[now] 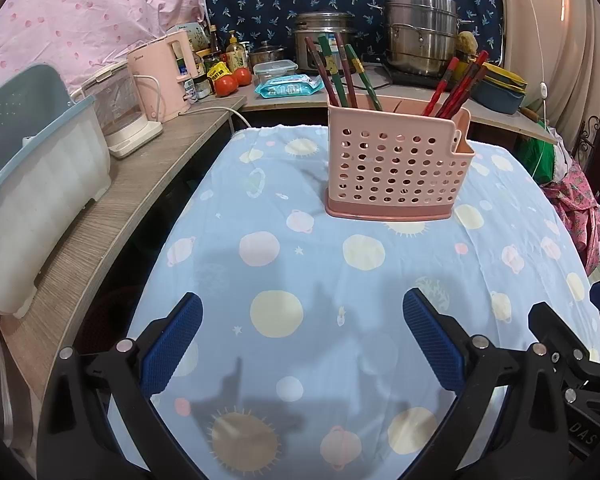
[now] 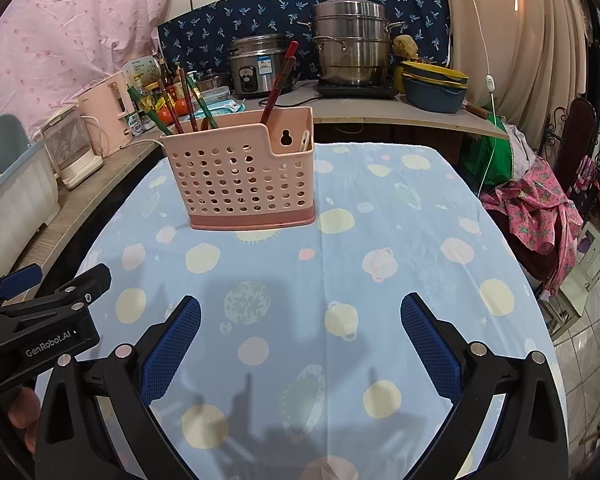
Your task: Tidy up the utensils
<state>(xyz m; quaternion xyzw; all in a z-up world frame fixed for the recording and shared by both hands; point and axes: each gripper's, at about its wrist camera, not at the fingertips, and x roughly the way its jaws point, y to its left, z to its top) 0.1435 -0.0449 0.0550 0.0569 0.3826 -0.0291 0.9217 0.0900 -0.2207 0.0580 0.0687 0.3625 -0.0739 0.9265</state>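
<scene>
Ahead of the left gripper (image 1: 302, 334), the pink holder (image 1: 398, 164) looks like matt moulded plastic pierced with round holes. The chopsticks (image 1: 342, 72) standing in it have a glossy lacquered sheen, perhaps over wood. Under both tongs the tablecloth (image 2: 400, 240) is soft, matt printed cloth with faint creases. The right gripper (image 2: 300, 330) has rough, dotted blue pads (image 2: 172, 348) on smooth black plastic arms. Far beyond, the steamer pot (image 2: 350, 48) is shiny brushed metal.
</scene>
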